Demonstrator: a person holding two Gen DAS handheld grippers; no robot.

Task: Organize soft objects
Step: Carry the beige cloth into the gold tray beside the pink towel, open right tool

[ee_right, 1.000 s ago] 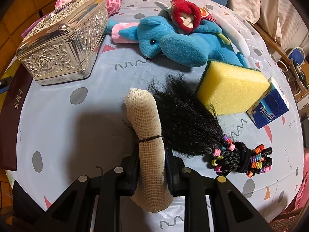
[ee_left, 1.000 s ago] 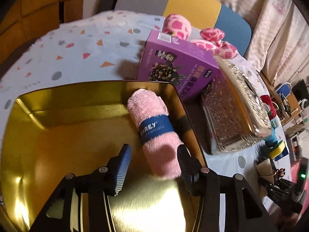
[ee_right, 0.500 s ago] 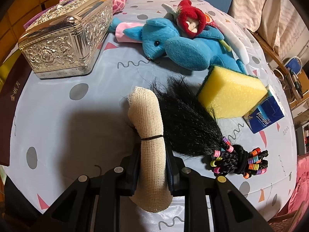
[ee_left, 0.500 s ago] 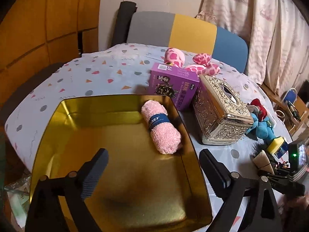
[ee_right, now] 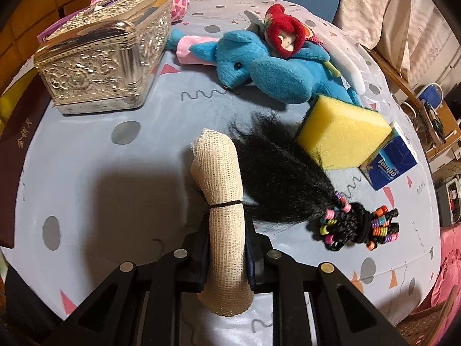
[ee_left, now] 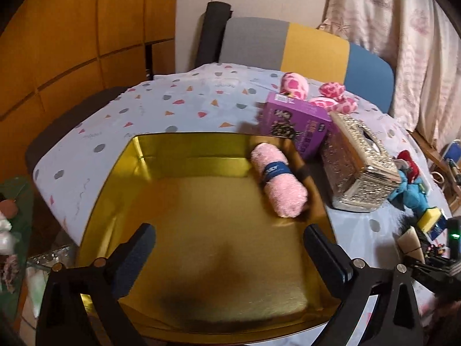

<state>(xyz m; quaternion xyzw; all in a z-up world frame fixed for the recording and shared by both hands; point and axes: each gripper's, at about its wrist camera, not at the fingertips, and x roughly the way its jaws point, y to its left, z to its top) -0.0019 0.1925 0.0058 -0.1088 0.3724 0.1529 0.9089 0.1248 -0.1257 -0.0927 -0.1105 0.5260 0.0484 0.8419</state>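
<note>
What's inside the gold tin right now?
Only the rolled pink towel, lying along the right wall of the gold tin. The nearest floor strip is hidden behind the open left gripper.

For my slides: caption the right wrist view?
Right gripper clamps a beige gauze roll beside a black hairpiece.

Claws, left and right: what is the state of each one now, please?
Left claw: open, holding nothing, jaws just opened wide.
Right claw: closed on the beige rolled gauze bandage.

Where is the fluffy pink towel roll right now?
In the left wrist view the pink towel roll lies inside the gold tray, against its right wall, next to the purple box.
</note>
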